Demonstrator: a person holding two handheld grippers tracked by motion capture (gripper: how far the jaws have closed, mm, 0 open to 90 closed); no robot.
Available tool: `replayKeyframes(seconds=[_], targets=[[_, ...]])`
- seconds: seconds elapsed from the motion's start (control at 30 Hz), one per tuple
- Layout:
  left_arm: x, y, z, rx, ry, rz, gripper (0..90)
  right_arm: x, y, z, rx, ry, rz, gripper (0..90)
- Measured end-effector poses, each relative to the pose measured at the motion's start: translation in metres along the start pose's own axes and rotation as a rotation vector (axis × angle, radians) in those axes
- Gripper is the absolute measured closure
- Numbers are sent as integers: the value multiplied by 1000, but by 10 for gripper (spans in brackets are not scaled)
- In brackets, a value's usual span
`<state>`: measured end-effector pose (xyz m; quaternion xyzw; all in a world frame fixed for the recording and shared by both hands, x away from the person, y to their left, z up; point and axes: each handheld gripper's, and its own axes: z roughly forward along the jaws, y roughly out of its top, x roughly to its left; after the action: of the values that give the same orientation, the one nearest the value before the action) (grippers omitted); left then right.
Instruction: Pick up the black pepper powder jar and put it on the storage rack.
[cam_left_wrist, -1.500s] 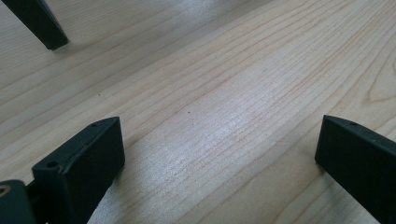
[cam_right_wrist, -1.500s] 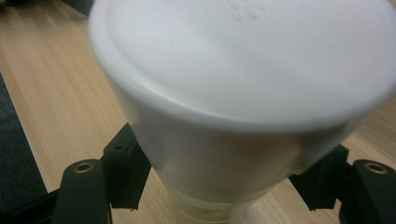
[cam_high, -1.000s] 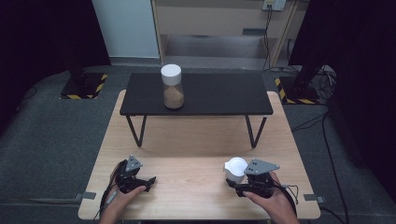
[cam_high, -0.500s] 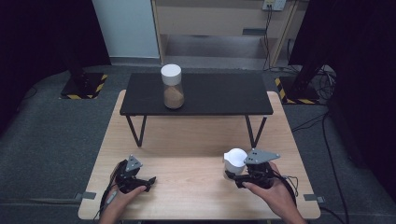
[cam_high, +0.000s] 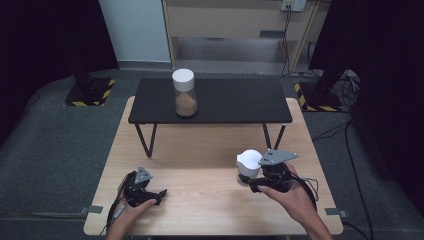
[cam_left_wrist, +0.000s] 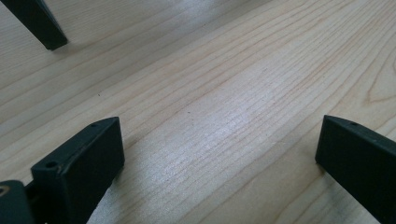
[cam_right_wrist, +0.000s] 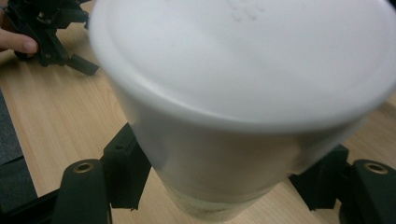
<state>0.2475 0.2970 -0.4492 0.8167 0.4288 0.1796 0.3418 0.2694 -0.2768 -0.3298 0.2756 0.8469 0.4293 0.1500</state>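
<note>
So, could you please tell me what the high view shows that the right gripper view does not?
High view alone: a black raised shelf at the far side of the wooden table, and on it a second white-lidded jar holding brown powder. It also shows the right gripper's grey plate and the hand behind it.

Right gripper view alone: a close look at the white-lidded jar in the right gripper's jaws, which press against its sides below the lid.

Both: that held jar, the wooden tabletop, and the left gripper, low over the table.
</note>
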Motion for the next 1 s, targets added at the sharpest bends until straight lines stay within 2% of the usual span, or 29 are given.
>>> replayKeyframes(seconds=[0.47, 0.8, 1.0], targets=[[0, 0, 0, 0, 0, 1, 0, -8, 28, -12, -11, -3, 7, 315], [1, 0, 0, 1, -2, 2, 0, -10, 47, -23, -19, -23, 9, 315], [1, 1, 0, 1, -2, 3, 0, -10, 58, -25, -18, -20, -6, 315]])
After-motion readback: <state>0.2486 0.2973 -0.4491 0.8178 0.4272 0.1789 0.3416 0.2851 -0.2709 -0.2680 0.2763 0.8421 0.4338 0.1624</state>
